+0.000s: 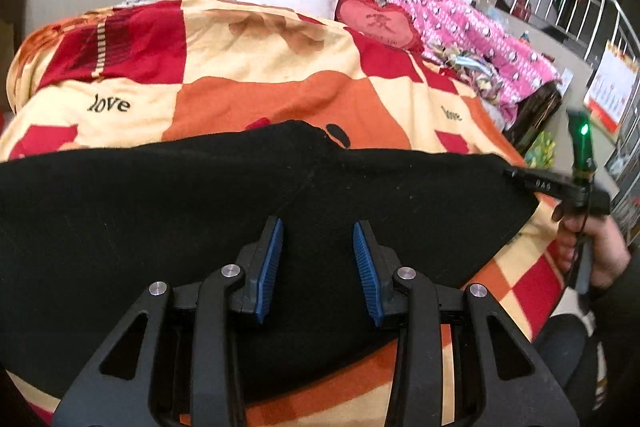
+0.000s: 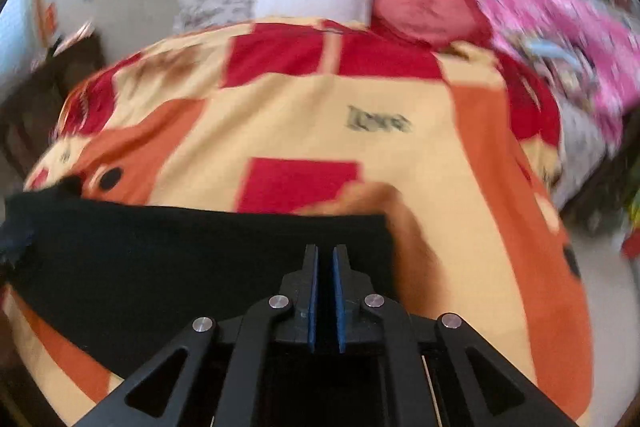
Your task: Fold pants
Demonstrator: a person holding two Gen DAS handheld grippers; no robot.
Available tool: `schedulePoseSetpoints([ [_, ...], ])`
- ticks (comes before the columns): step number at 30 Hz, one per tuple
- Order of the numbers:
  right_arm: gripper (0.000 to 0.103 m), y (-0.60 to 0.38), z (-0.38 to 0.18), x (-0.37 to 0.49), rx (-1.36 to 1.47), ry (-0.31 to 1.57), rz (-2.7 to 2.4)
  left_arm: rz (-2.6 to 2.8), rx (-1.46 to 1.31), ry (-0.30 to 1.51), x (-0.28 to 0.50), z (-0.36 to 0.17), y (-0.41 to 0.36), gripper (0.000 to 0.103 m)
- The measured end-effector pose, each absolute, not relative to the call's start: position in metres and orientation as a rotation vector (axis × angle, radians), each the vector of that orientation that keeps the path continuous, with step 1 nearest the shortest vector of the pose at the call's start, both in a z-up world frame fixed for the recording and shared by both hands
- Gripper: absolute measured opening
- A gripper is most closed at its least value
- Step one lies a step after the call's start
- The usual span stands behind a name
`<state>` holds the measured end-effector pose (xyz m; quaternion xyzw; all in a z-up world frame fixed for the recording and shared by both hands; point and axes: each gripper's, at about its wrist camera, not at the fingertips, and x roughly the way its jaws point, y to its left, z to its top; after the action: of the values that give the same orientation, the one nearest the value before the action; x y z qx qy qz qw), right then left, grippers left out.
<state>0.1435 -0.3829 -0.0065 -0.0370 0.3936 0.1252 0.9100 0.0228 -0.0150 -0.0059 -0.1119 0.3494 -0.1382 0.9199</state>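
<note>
Black pants (image 1: 240, 211) lie spread flat on a bed covered by a checked red, orange and cream blanket (image 1: 248, 67), near the bed's front edge. Their long axis runs across both views, side to side in front of the person, with a faint seam slanting through the cloth ahead of the left gripper (image 1: 318, 239).

The left gripper hovers over the middle of the pants, its blue pads (image 1: 272, 267) partly apart and nothing visibly pinched between them. The right gripper (image 2: 325, 267) has its jaws drawn nearly together; it sits over the right-hand end of the pants, just inside the end edge, where the blanket shows beyond. Whether a thin layer of cloth lies between its pads cannot be told, since that view is blurred. In the left wrist view the same gripper (image 1: 520, 175) appears at the pants' far right corner, with the person's hand (image 1: 592, 251) on its handle.

Judgement: the right gripper is nearer an end, so a fold along the long axis would likely start there.
</note>
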Motion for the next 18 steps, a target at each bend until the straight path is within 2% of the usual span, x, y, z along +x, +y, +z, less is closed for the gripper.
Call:
schedulePoseSetpoints([
  [5, 0.008, -0.384, 0.016, 0.128, -0.045, 0.787, 0.287, -0.296, -0.259, 0.708, 0.022, -0.006, -0.013, 0.036],
  [8, 0.008, -0.377, -0.006, 0.118, -0.156, 0.853, 0.304, -0.300, -0.270, 0.704, 0.021, -0.006, -0.012, 0.036],
  [9, 0.008, -0.379, -0.004, 0.112, -0.169, 0.802, 0.301, -0.300, -0.273, 0.703, 0.021, -0.007, -0.011, 0.036],
  [13, 0.012, -0.402, 0.010, 0.087, -0.053, 0.802, 0.283, -0.305, -0.277, 0.695, 0.019, -0.008, -0.010, 0.036],
  [15, 0.015, -0.403, 0.001, 0.080, -0.084, 0.830, 0.272, -0.302, -0.276, 0.693, 0.019, -0.008, -0.010, 0.036],
  [18, 0.016, -0.401, -0.003, 0.071, -0.122, 0.772, 0.270, -0.311, -0.280, 0.691, 0.018, -0.009, -0.011, 0.040],
])
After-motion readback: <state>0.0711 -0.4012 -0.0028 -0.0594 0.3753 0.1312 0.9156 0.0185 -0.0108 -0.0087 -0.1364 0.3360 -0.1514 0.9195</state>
